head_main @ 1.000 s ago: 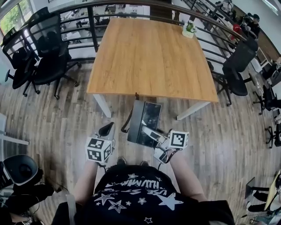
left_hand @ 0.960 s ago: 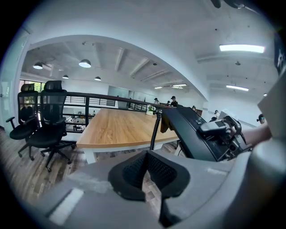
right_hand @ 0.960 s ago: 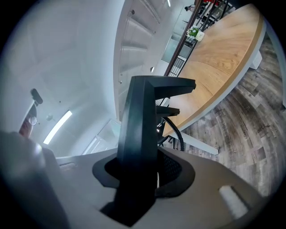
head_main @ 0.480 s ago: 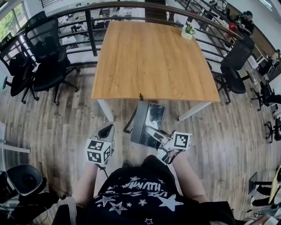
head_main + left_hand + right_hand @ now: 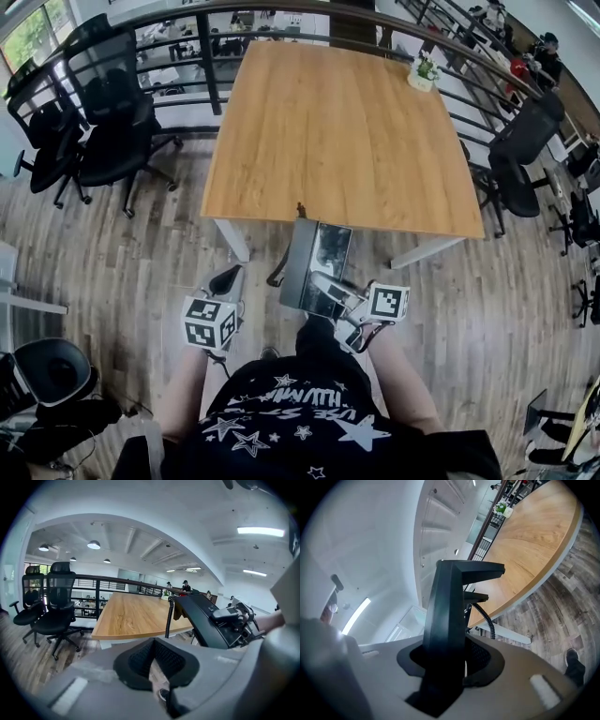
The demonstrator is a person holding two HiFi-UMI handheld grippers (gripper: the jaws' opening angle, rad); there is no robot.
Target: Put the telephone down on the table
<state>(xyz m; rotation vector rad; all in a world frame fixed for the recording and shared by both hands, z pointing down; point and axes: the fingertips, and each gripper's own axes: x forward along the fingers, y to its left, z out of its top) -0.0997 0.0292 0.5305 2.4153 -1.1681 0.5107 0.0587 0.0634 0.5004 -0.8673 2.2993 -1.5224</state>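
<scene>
A black desk telephone (image 5: 314, 264) hangs in the air just short of the wooden table (image 5: 337, 131), near its front edge. My right gripper (image 5: 330, 287) is shut on the phone's near edge; in the right gripper view the body (image 5: 447, 620) stands upright between the jaws (image 5: 450, 663). A coiled cord (image 5: 485, 618) dangles from it. My left gripper (image 5: 226, 280) is to the phone's left, apart from it, jaws together and holding nothing. From the left gripper view (image 5: 152, 660) the phone (image 5: 206, 620) shows at right, before the table (image 5: 131, 616).
A small potted plant (image 5: 424, 70) stands at the table's far right corner. Black office chairs (image 5: 94, 122) are at the left, another (image 5: 516, 150) at the right. A dark railing (image 5: 234, 19) runs behind the table. Wood floor lies below.
The person has stepped towards the table, so its front edge is nearer. Both grippers went forward with them, the phone still held in the right one.
</scene>
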